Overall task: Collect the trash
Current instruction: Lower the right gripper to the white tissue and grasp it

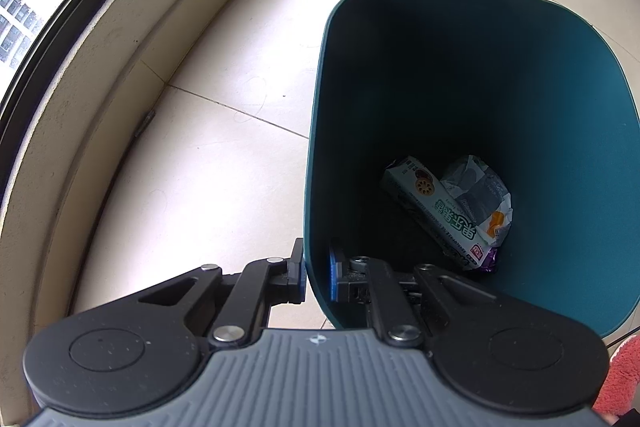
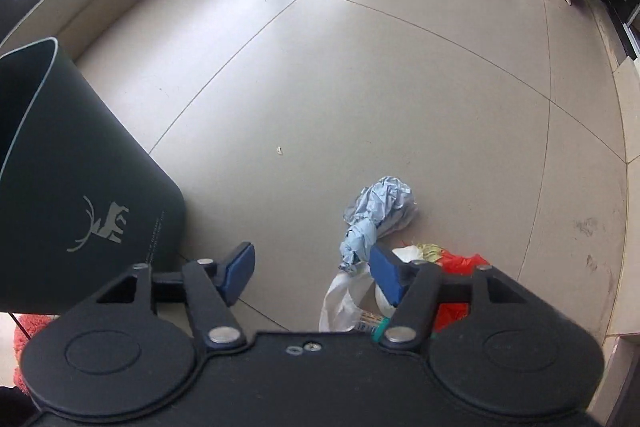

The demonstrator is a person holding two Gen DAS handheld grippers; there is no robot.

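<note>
My left hand-held gripper [image 1: 318, 277] is pinching the near rim of the dark green bin [image 1: 560, 155], one pad on either side of the wall. The bin holds a snack box [image 1: 436, 215] and a crumpled wrapper [image 1: 480, 195] at its bottom. My right hand-held gripper [image 2: 312, 273] hangs spread and empty beside the bin, over the heap of trash: blue crumpled paper [image 2: 380, 211], a white bag [image 2: 340, 299], something red [image 2: 460, 265], possibly plastic. Next comes lowering onto the paper and closing.

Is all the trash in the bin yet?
Not yet. Two wrappers lie inside the bin, whose rim the left gripper clamps. The right gripper is open and empty above the floor. A blue crumpled paper, white bag and red bag remain.
</note>
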